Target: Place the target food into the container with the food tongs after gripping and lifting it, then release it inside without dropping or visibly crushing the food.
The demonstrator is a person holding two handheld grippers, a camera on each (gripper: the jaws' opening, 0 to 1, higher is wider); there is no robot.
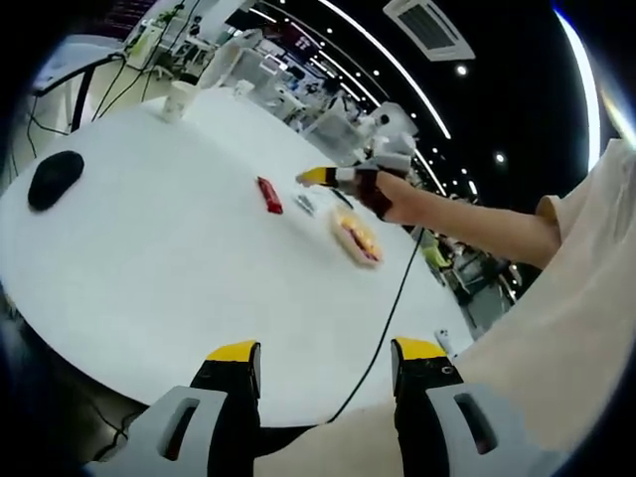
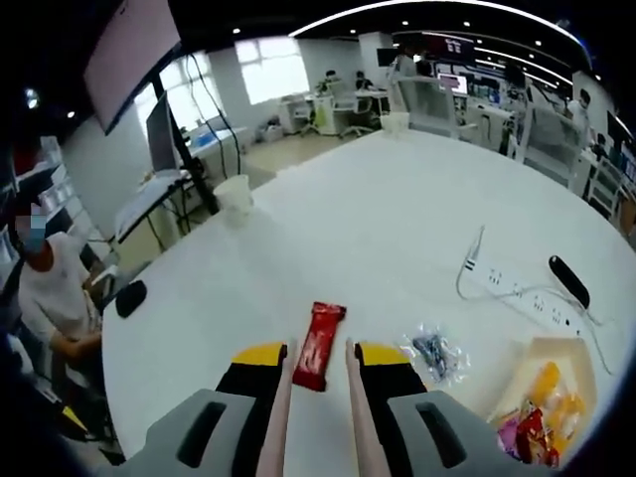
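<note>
- The left gripper [image 1: 326, 356] rises from the bottom of the left gripper view, its two yellow-tipped jaws set wide apart with nothing between them.
- In the same view, the person's right forearm [image 1: 467, 221] reaches in from the right, bare below a pale short sleeve [image 1: 586, 238], its hand [image 1: 383, 191] closed round the right gripper [image 1: 316, 177], whose yellow tip points left.
- In the right gripper view, the right gripper [image 2: 320, 354] clamps two slim pinkish tong arms [image 2: 354, 407] between its yellow-tipped jaws, the arms pointing forward.
</note>
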